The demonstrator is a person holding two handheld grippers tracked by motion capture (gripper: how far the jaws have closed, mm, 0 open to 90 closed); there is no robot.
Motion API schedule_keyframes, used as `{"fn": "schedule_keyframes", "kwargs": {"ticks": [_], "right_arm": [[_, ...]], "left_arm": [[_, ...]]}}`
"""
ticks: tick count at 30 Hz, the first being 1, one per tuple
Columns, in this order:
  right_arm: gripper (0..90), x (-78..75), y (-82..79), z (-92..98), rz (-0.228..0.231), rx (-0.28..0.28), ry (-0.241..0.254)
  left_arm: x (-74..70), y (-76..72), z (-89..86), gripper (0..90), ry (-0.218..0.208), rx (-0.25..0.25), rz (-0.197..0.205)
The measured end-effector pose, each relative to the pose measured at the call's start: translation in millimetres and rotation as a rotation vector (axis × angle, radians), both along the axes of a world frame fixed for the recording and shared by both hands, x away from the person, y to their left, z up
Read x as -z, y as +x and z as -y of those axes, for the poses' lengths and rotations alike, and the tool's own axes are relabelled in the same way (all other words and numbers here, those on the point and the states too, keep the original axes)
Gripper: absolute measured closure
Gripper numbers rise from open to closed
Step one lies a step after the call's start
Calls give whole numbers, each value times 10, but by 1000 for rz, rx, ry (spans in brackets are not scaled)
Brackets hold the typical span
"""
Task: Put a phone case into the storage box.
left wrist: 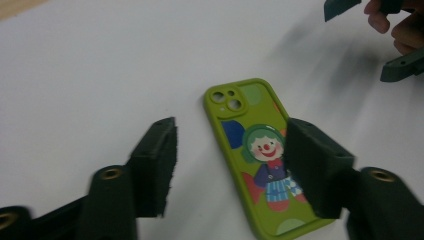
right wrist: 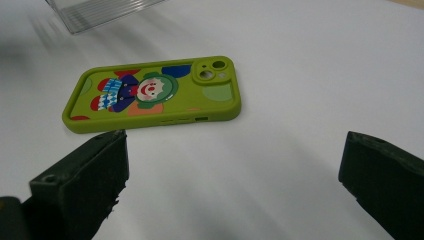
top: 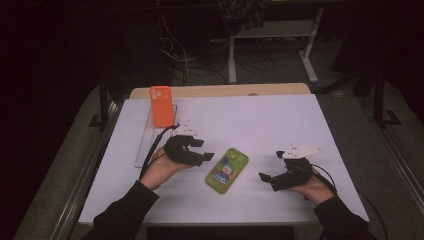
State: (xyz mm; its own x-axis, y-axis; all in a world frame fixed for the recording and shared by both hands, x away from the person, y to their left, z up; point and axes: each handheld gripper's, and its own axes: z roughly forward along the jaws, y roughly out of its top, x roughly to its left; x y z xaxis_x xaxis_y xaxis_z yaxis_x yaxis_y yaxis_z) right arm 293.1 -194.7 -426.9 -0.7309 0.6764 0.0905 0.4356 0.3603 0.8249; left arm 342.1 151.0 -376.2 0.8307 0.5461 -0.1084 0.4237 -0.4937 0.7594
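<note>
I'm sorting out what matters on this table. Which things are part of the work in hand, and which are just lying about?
In the job:
green phone, flat on the white table
left gripper, jaws apart beside the phone
right gripper, open, facing it

Lying about:
orange phone, standing in the clear stand

this looks like a lab or recording room. the table (top: 280,115) is a plain board under a white sheet, lit brightly while the room round it stays dark. behind it cables (top: 200,60) lie loose on a grey floor (top: 270,70), beside the white legs of a metal frame (top: 310,55). dark stands (top: 102,102) rise at both sides of the table. a person works with hand-held grippers trailing cables.
</note>
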Motion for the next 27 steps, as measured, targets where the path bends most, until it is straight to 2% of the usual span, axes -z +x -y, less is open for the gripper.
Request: {"fn": "schedule_keyframes", "kwargs": {"ticks": [2,3,5,7,11,14,16,17,21,24,26,27], "right_arm": [[0,1,-1,-1,5,-4,-1],[0,-1,-2,-2,4,-4,0],[0,0,-2,-1,4,-4,0],[0,1,0,-1,5,-3,-2],[0,0,-6,-5,5,-4,-5],[0,-1,-9,-6,6,-5,-5],[0,0,-8,-7,6,-5,-5],[0,1,-8,-7,5,-5,-4],[0,1,-3,-3,5,-3,-5],[0,-1,-4,-2,5,-4,-5],[0,-2,-7,-3,6,-5,-6],[0,-1,-7,-4,6,-4,-6]], "left_arm": [[49,-40,33,465,-19,-3,-19],[72,-50,39,508,-3,2,-21],[140,-77,61,592,-4,-5,-39],[203,-89,70,671,29,8,-54],[278,-127,90,788,37,-9,-55],[322,-141,82,878,68,-3,-43],[364,-159,87,897,70,-11,-62],[381,-162,87,897,89,-4,-61],[452,-173,124,897,115,-14,-75],[495,-189,145,897,147,-14,-66],[512,-192,154,897,145,-23,-70],[516,-185,149,897,160,-21,-64]]}}
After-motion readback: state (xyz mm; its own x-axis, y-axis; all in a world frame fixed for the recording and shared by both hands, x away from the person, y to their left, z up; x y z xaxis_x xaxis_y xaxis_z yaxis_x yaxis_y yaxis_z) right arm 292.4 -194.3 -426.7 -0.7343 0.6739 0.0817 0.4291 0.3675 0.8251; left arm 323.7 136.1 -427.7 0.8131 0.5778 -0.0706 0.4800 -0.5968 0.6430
